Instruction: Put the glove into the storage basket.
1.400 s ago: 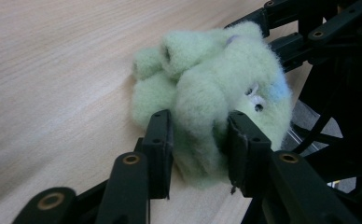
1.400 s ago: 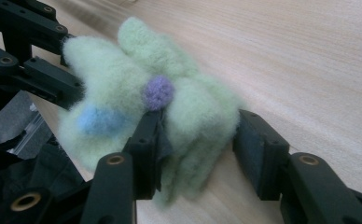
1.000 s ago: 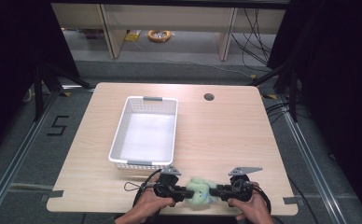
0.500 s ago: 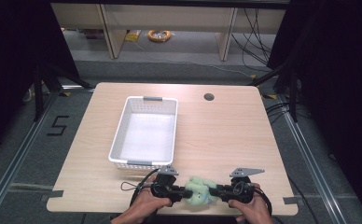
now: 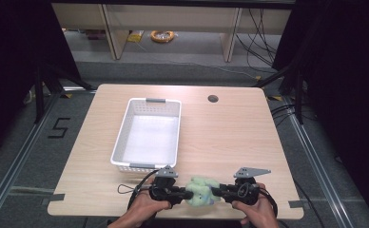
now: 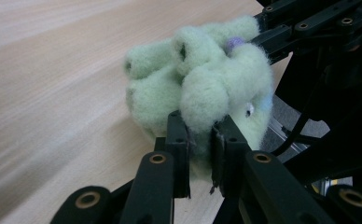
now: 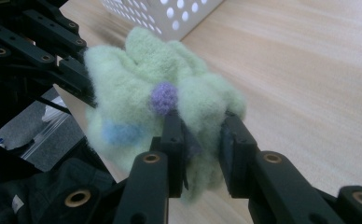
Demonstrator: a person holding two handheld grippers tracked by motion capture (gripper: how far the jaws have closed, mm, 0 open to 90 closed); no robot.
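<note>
A pale green fuzzy cloth [image 5: 201, 192] with purple and blue dots sits bunched at the table's front edge, between two hands. My left gripper [image 5: 188, 194] pinches its left side; in the left gripper view the jaws are shut on a fold of the fuzzy cloth [image 6: 202, 88], left gripper [image 6: 200, 140]. My right gripper [image 5: 215, 191] grips the other side. In the right gripper view its jaws clamp the fuzzy cloth [image 7: 170, 93] below a purple dot, right gripper [image 7: 202, 135]. The left gripper's black jaws show at the upper left of that view.
A white perforated basket [image 5: 121, 142] stands empty left of centre on the wooden table [image 5: 230, 137], just behind the left hand. A round cable hole [image 5: 213, 99] lies at the back. Cables trail from both grippers over the front edge.
Both hands and the cloth have shifted slightly toward the front edge of the table; the grips are unchanged.
</note>
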